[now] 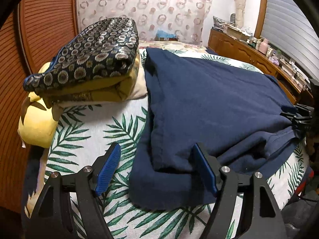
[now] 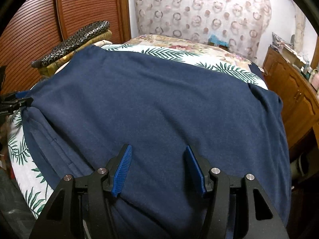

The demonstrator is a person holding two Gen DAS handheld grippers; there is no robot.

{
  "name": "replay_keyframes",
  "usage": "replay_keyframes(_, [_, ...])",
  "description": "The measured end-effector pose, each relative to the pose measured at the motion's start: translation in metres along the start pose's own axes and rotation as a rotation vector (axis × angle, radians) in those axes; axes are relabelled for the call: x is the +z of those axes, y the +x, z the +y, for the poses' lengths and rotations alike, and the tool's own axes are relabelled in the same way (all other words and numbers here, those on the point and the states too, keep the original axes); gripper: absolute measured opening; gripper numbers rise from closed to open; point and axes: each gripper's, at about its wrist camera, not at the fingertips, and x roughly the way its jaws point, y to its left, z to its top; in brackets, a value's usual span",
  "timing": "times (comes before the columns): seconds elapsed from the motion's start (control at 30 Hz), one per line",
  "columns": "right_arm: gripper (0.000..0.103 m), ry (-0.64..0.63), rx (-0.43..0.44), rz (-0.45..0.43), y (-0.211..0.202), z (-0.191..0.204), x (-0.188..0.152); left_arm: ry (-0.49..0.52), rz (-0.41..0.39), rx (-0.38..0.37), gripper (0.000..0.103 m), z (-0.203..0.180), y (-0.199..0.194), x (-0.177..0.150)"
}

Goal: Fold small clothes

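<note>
Left claw [image 1: 155, 165] agape, pitched downward; right claw [image 2: 157, 168] agape, likewise, seemingly gripping nothing.

Dim warm indoor light; strong fisheye bending, dark corners.

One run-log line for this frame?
left gripper: open | right gripper: open | navy garment: partly folded, unheld | folded pile: beside
</note>
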Motion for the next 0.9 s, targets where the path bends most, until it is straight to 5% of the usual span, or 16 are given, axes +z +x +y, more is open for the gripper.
replay_keyframes(0.27, [0.072, -0.015, 0.010, 0.007, 0.001, 0.000, 0.005, -0.020, 0.011, -0.012, 0.075, 0.004, 0.002, -0.005])
replay_keyframes(0.63, [0.073, -0.019, 0.009, 0.004, -0.002, 0.004, -0.005, -0.034, 0.005, -0.052, 0.061, 0.006, 0.000, -0.003])
replay_keyframes(0.9, [0.073, -0.020, 0.010, 0.004, -0.003, 0.004, -0.005, -0.036, 0.005, -0.052, 0.061, 0.007, 0.000, -0.002])
